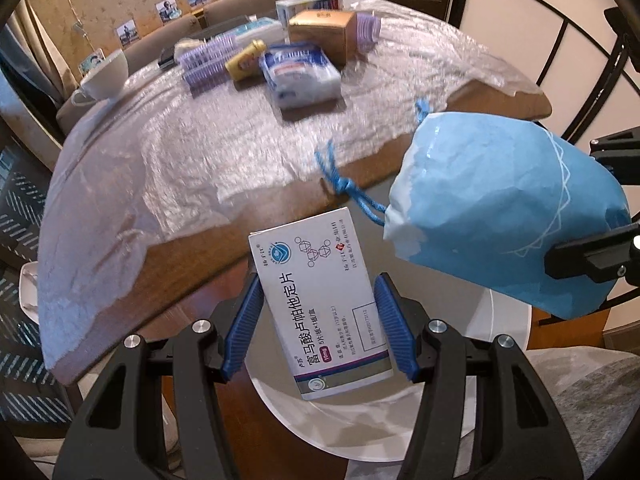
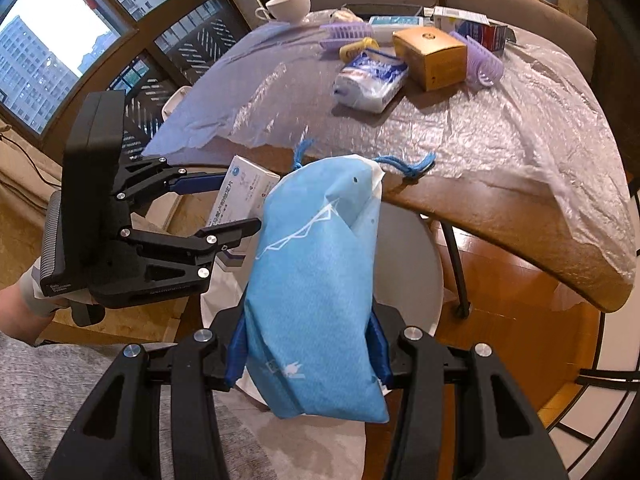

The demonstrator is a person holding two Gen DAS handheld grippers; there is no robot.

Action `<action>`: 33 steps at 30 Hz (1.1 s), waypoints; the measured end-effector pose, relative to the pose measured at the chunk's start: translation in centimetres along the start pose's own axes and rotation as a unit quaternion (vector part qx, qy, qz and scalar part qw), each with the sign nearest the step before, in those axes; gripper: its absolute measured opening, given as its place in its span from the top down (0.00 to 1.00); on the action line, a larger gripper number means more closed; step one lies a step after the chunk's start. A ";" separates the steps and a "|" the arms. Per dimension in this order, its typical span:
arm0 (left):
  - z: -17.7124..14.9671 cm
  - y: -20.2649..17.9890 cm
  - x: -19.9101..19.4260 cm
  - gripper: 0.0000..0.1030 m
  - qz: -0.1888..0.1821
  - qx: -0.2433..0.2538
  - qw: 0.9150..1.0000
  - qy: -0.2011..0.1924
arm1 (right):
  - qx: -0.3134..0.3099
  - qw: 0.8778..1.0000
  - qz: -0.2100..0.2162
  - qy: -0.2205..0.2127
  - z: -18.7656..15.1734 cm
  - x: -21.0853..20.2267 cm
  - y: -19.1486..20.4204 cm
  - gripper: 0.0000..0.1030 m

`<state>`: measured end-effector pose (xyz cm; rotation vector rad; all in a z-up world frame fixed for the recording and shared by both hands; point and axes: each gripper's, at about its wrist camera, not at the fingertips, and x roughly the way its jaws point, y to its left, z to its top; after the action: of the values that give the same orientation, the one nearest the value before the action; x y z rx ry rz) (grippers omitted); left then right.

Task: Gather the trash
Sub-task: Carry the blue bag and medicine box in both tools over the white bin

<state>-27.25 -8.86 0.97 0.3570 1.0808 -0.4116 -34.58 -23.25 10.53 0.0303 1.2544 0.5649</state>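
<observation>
My left gripper [image 1: 318, 320] is shut on a white medicine box [image 1: 320, 300] with purple print, held in the air off the table's near edge, over a round white bin [image 1: 460, 400]. My right gripper [image 2: 306, 344] is shut on a blue drawstring pouch [image 2: 312, 280], held beside the box over the same bin [image 2: 408, 264]. The pouch also shows in the left wrist view [image 1: 508, 208], right of the box. The left gripper [image 2: 224, 204] with the box [image 2: 244, 192] shows at left in the right wrist view.
The wooden table [image 1: 280, 216] is covered with clear plastic film [image 1: 200, 152]. At its far side lie a white-blue packet [image 1: 300, 76], a gold box [image 1: 324, 34], purple hair rollers [image 1: 204, 60], a yellow bottle [image 1: 244, 60] and a white cup [image 1: 106, 76]. Chairs stand behind.
</observation>
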 end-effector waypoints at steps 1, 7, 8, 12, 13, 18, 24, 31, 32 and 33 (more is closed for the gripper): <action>-0.1 0.0 0.3 0.43 0.000 0.000 1.000 0.003 | 0.000 1.000 -0.001 0.003 -0.1 0.2 -0.1 0.54; -1.1 0.2 1.9 0.43 -0.005 -0.007 1.000 0.023 | 0.000 1.000 0.002 0.019 -0.5 2.0 -0.4 0.54; -1.1 0.2 2.1 0.43 -0.005 -0.007 1.000 0.025 | 0.000 1.000 0.001 0.022 -0.5 2.3 -0.3 0.54; -1.3 0.4 2.8 0.43 -0.005 -0.007 0.999 0.032 | 0.001 1.000 0.005 0.030 -0.7 3.3 -0.2 0.54; -1.3 0.4 3.0 0.43 -0.007 -0.008 0.999 0.035 | 0.000 0.999 0.005 0.032 -0.7 3.6 -0.2 0.54; -1.7 0.4 4.0 0.43 -0.010 -0.009 0.999 0.045 | -0.003 0.999 -0.001 0.047 -1.0 5.2 -0.1 0.54; -1.9 0.5 5.1 0.43 -0.016 -0.012 0.998 0.057 | 0.010 0.998 0.006 0.062 -1.1 7.0 -0.6 0.54; -2.2 0.7 6.3 0.43 -0.018 -0.015 0.997 0.070 | 0.023 0.997 0.007 0.079 -1.6 9.1 -1.3 0.54; -2.3 0.6 6.4 0.43 -0.017 -0.014 0.997 0.071 | 0.024 0.996 0.006 0.081 -1.5 9.4 -1.4 0.54; -2.3 0.6 6.5 0.43 -0.017 -0.013 0.997 0.073 | 0.026 0.996 0.005 0.083 -1.5 9.6 -1.5 0.54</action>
<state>-26.08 -8.25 -5.87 0.3494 1.2347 -0.4050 -33.52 -20.95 1.01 0.0338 1.4306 0.5525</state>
